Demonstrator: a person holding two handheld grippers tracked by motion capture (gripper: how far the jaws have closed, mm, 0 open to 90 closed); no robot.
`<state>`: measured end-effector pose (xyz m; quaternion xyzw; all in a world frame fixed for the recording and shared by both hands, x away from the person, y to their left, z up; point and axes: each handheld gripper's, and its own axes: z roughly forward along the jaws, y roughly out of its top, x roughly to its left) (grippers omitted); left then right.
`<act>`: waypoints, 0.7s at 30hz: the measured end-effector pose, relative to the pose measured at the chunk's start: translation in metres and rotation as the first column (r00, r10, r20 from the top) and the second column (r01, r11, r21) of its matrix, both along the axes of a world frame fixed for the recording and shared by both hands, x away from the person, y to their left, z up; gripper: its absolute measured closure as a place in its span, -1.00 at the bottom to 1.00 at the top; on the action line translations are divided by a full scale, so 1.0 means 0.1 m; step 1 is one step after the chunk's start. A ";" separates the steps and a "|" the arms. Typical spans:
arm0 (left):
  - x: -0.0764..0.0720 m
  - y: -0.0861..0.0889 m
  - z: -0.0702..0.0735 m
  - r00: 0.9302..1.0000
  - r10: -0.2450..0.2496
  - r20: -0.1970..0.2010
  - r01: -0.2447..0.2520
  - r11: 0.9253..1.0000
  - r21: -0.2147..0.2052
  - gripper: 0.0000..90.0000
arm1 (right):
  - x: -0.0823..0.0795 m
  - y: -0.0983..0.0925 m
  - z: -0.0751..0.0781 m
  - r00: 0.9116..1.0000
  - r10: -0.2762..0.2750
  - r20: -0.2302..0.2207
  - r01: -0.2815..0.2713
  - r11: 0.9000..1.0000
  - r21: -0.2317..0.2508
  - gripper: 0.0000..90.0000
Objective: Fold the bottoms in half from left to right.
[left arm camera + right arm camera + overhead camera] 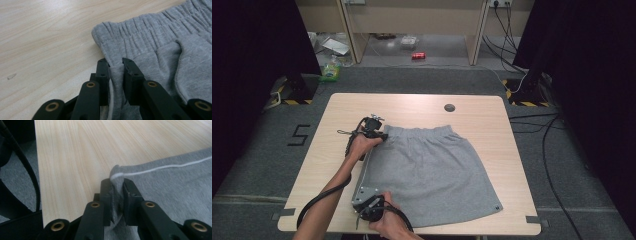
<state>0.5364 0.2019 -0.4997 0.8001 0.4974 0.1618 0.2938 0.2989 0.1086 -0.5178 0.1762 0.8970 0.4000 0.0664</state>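
High view: pale wood-grain table [422, 107], rectangular with rounded corners, a small dark round grommet [450, 107] near its far edge. Grey shorts [432, 170] lie flat across the middle, soft fleece-like knit, flaring toward the near hem, gathered elastic waistband [424, 131] at the far end. A thin white stripe [160, 167] runs along the left side seam. Small dark tag [497, 206] at the near right corner of the hem. Left gripper [382, 136], black, sits at the waistband's left corner; its jaws are clamped on a pinch of grey fabric just below the ribbed band. Right gripper [368, 200], black with a grey plate on top, sits at the near left hem corner, jaws closed on a raised fold of cloth at the stripe's end.
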 end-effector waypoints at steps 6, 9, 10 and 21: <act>0.05 -0.03 0.07 0.999 -0.004 -0.043 0.004 1.000 0.000 0.70 | 0.00 -0.05 0.05 1.000 0.001 -0.005 -0.001 1.000 0.022 0.82; 0.04 -0.06 0.18 1.000 -0.008 -0.030 0.007 1.000 -0.016 0.70 | 0.02 -0.11 0.11 1.000 -0.002 0.012 0.001 0.999 0.042 0.82; 0.04 -0.08 0.24 1.000 -0.018 -0.022 0.018 1.000 -0.013 0.70 | 0.03 -0.14 0.14 1.000 -0.005 0.013 0.005 0.998 0.056 0.82; 0.05 -0.41 0.75 0.997 -0.082 -0.006 0.082 0.996 -0.020 0.70 | 0.07 -0.60 0.48 0.997 -0.078 0.030 0.072 0.984 0.165 0.81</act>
